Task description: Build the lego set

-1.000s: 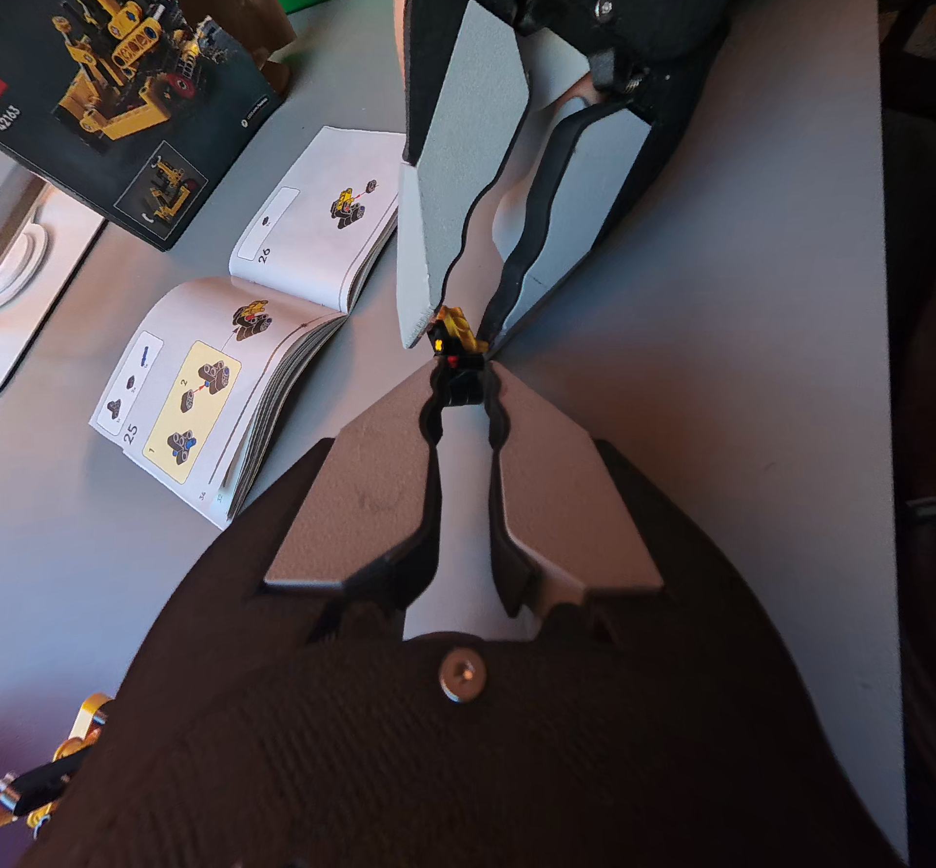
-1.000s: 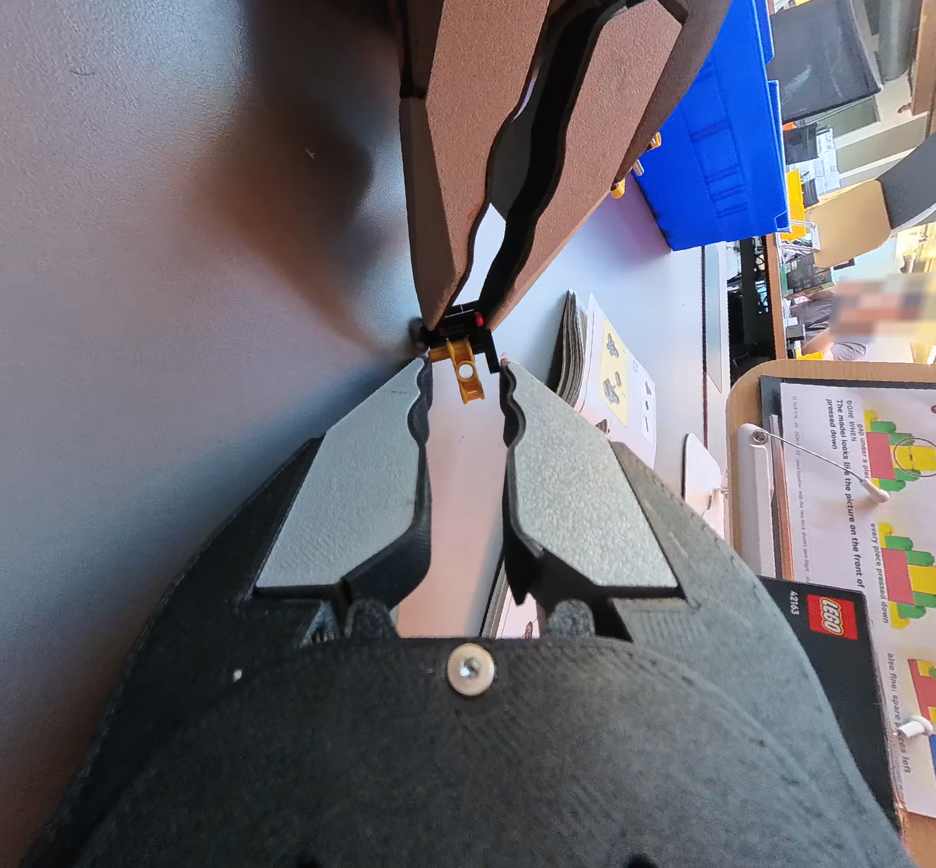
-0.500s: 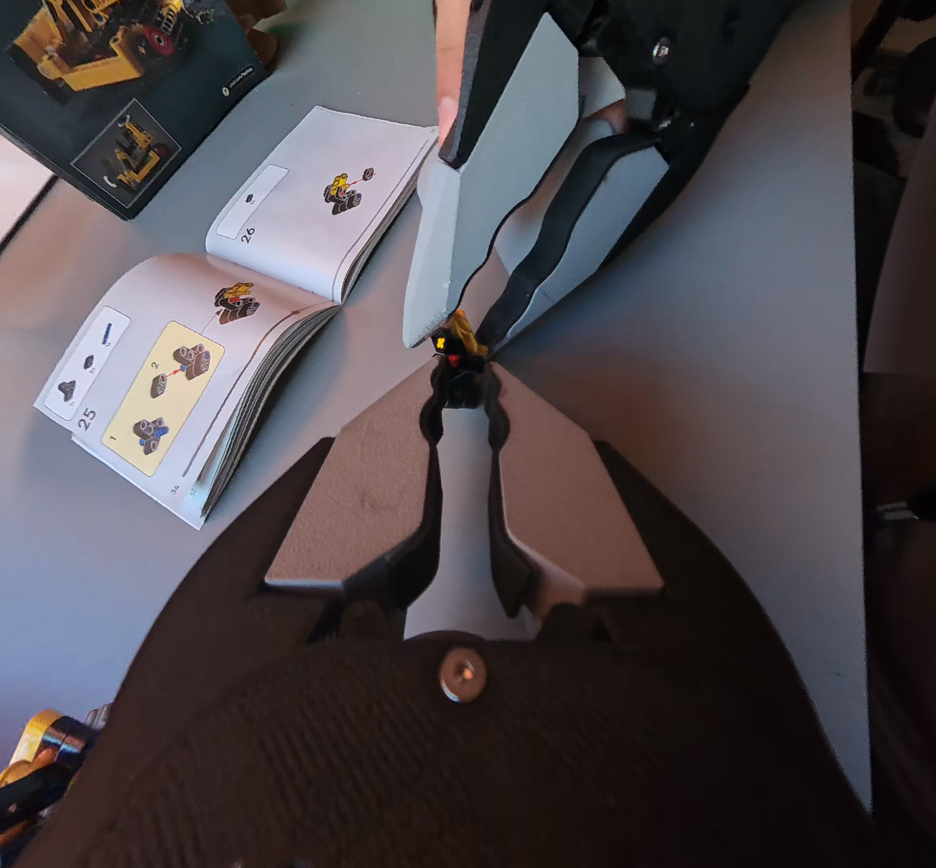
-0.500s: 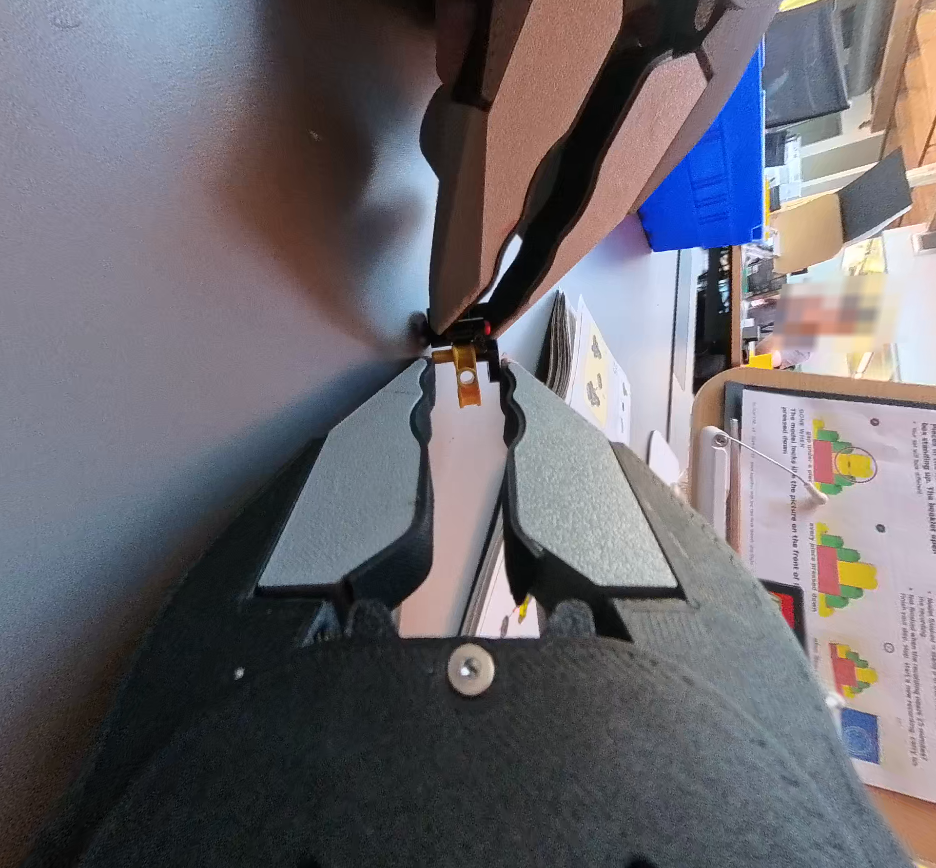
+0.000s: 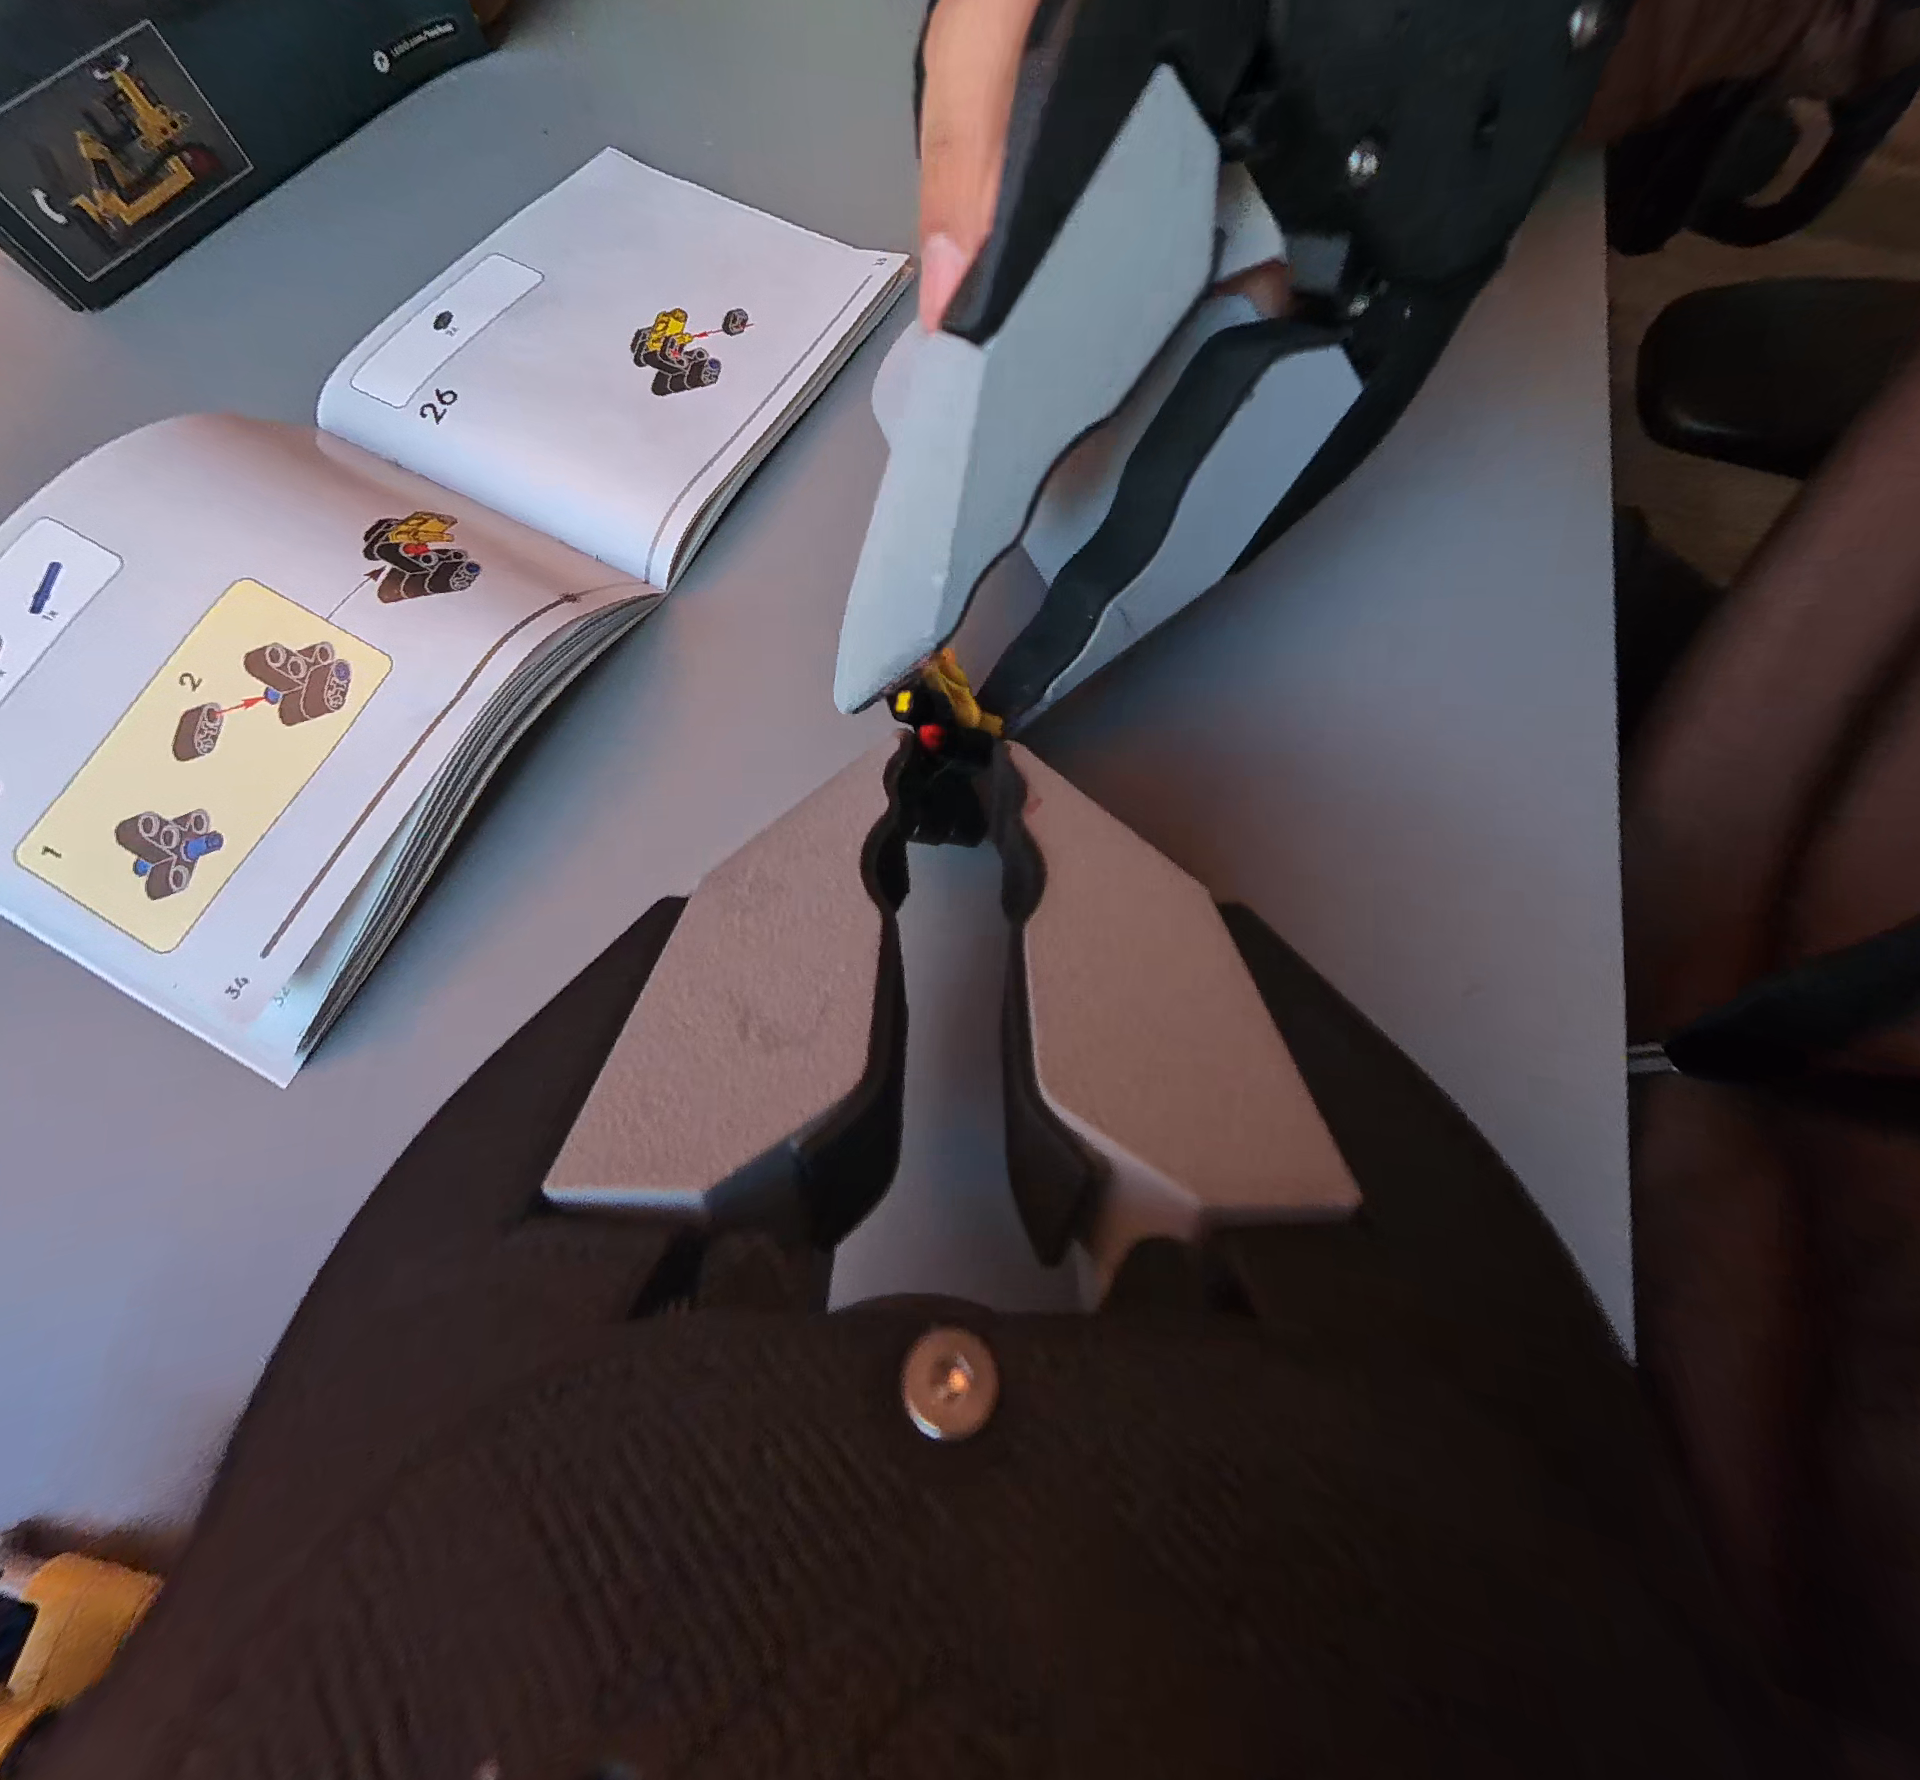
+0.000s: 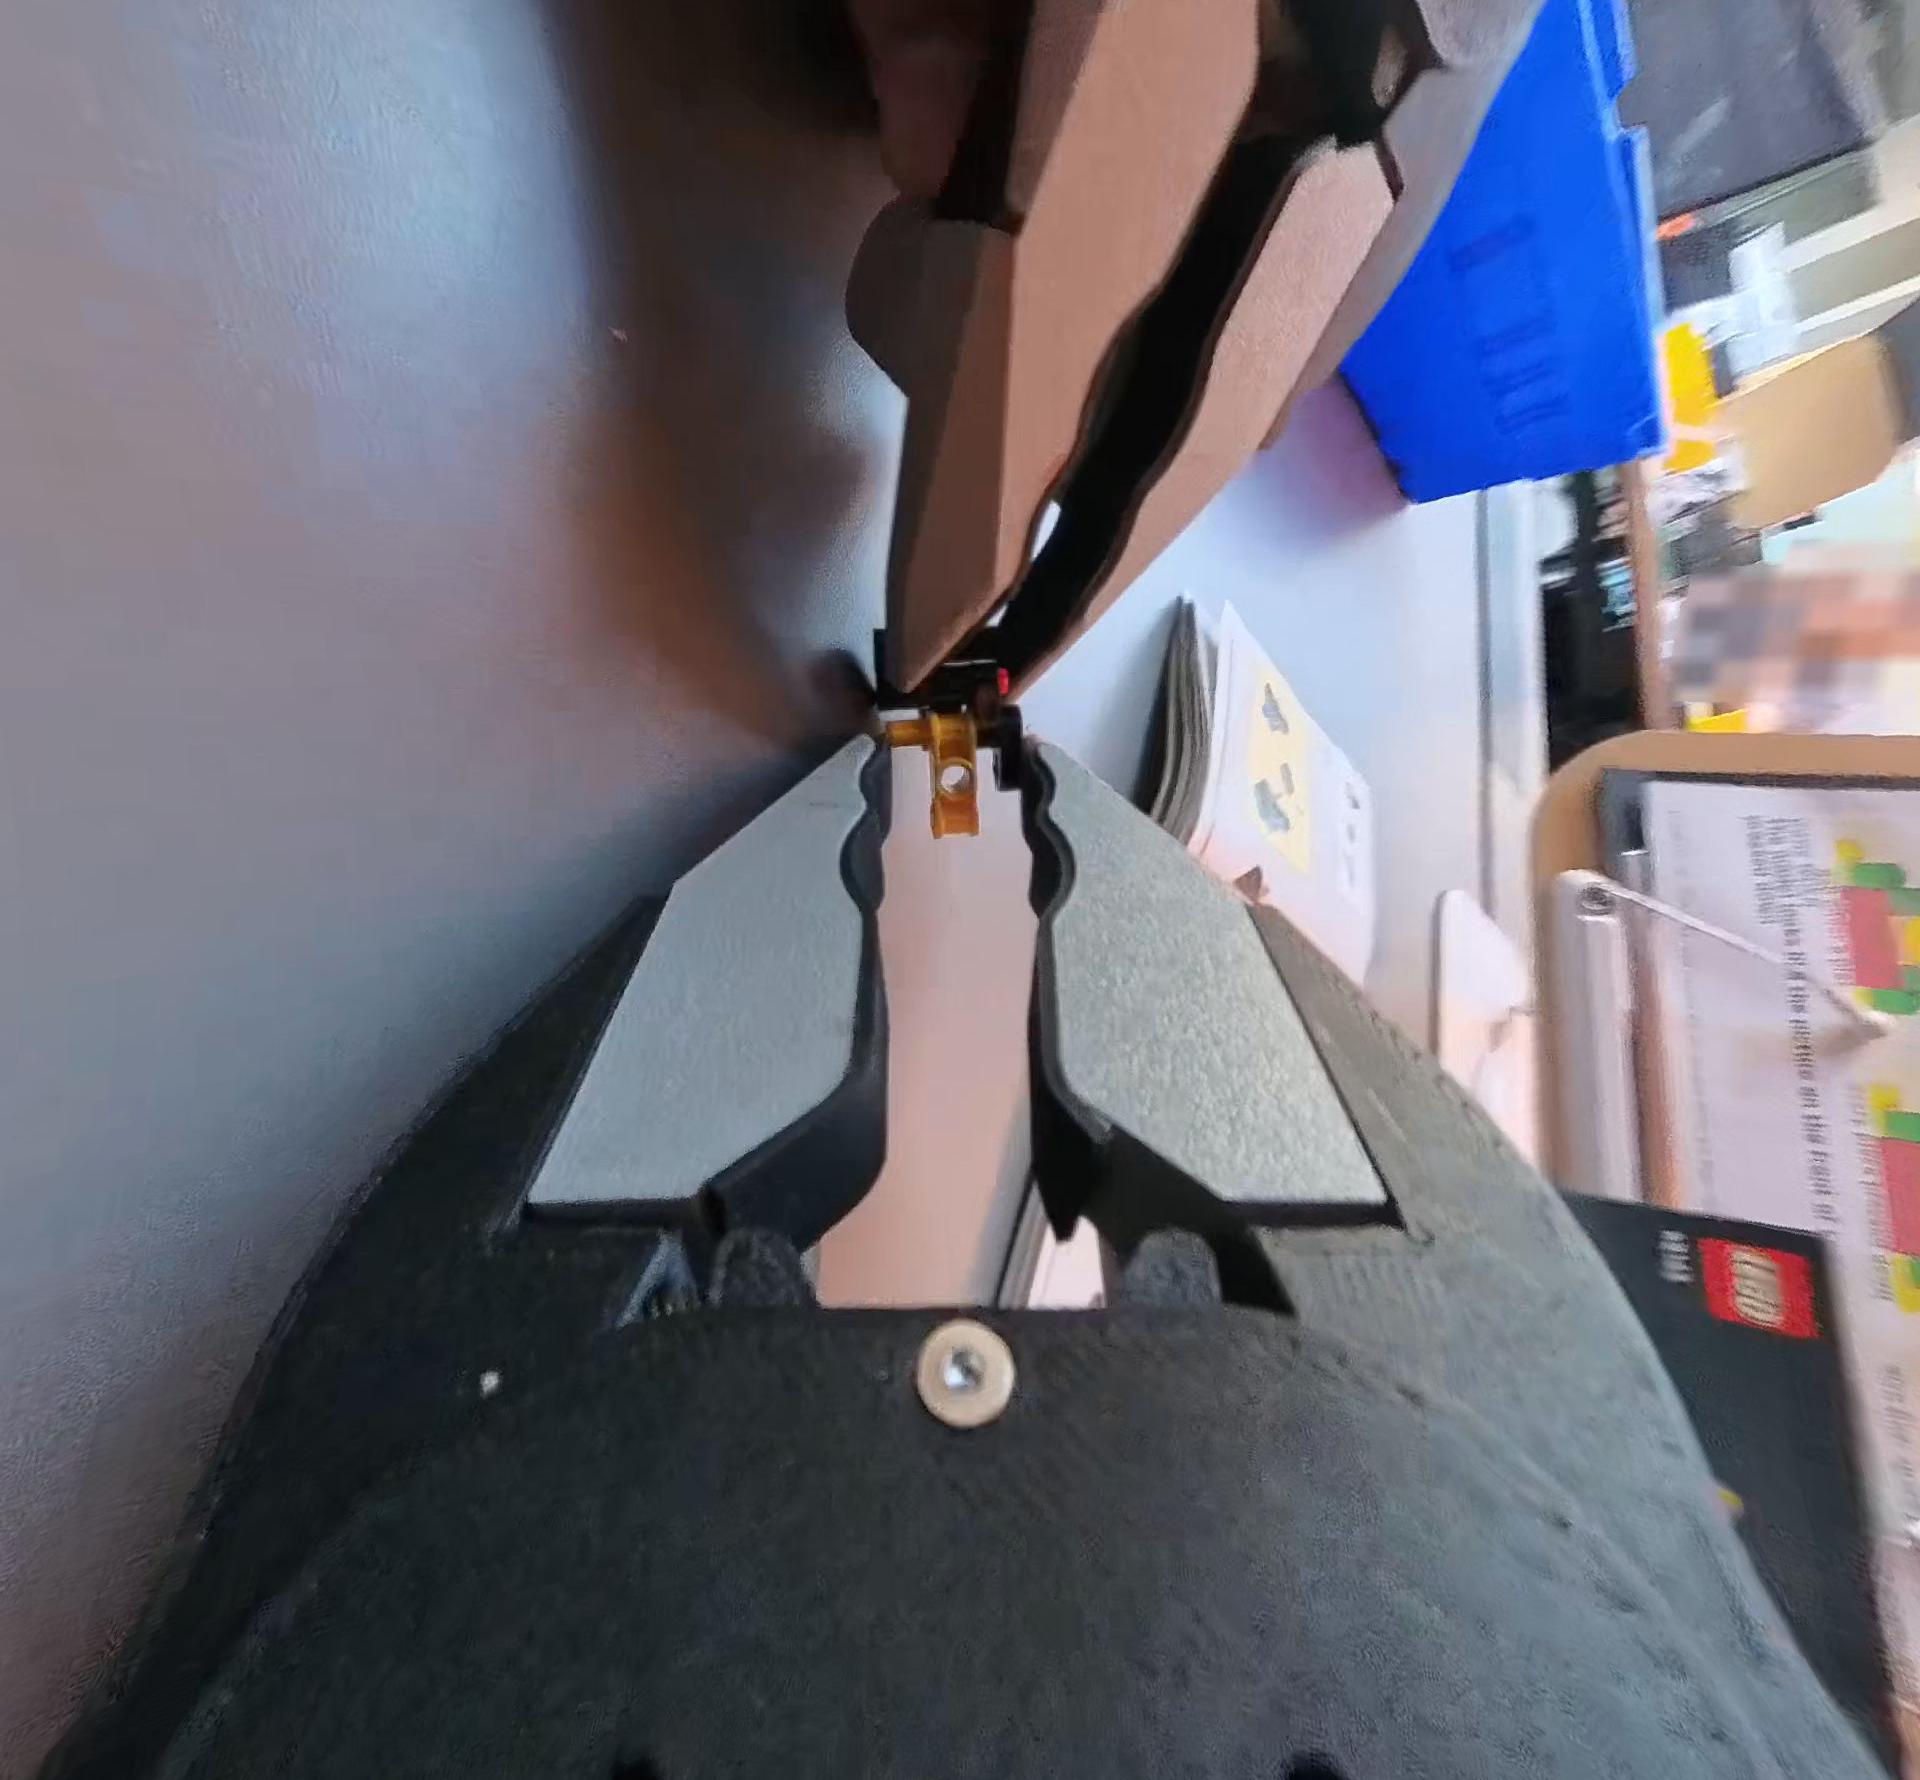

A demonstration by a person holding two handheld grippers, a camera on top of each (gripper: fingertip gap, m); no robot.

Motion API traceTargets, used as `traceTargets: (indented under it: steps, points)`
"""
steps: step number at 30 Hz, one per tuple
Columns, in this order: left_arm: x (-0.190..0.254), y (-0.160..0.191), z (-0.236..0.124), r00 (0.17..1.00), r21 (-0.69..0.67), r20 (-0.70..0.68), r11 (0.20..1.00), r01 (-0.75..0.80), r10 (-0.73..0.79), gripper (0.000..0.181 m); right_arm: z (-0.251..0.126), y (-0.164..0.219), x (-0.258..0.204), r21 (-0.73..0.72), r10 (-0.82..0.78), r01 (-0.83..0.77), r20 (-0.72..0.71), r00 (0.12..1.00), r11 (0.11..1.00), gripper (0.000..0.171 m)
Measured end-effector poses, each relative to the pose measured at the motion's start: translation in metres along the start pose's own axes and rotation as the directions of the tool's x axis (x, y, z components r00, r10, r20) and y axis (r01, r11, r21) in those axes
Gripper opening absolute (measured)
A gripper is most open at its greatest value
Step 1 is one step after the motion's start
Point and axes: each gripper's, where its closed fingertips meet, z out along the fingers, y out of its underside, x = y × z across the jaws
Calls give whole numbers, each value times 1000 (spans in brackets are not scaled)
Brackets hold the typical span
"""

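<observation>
A small black lego assembly (image 5: pixel 940 785) with a red pin and a yellow connector (image 6: pixel 951 774) is hanging above the grey worktop (image 5: pixel 1299 847), pinched at centre frame by both grippers meeting tip to tip. The left gripper (image 5: pixel 945 800) is clamping its fingers narrowly on the black end, while the right gripper (image 6: pixel 948 764), reaching in from 12 o'clock in the left wrist view, is closing on the yellow end. An open instruction booklet (image 5: pixel 395 587) is lying at 9 o'clock, the set's dark box (image 5: pixel 208 47) at 11 o'clock. A blue bin (image 6: pixel 1507 296) is sitting at 2 o'clock in the right wrist view.
</observation>
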Motion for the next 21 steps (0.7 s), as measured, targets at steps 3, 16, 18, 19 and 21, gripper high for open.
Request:
traceTargets:
  steps: [3, 16, 18, 19, 21]
  points:
    - [-1, 0, 0, 1000, 0, -14, 1000, 23, -23, 10, 1, -1, 1, -17, -91, 90, -73, 993, 996, 21]
    - [0, 0, 0, 998, 1, -38, 999, 49, -49, 10, 0, 0, 2, 54, 79, -80, 14, 997, 995, 26]
    - [0, 0, 0, 998, 0, -39, 999, 51, -50, 10, 1, -1, 0, 54, 88, -90, 32, 996, 994, 23]
    - [0, 0, 0, 998, 1, -39, 999, 52, -52, 10, 1, -1, 0, 56, 94, -96, 37, 995, 994, 22]
    - [-1, 0, 0, 998, 1, -42, 998, 56, -56, 10, 1, 0, 0, 62, 104, -107, 46, 994, 992, 22]
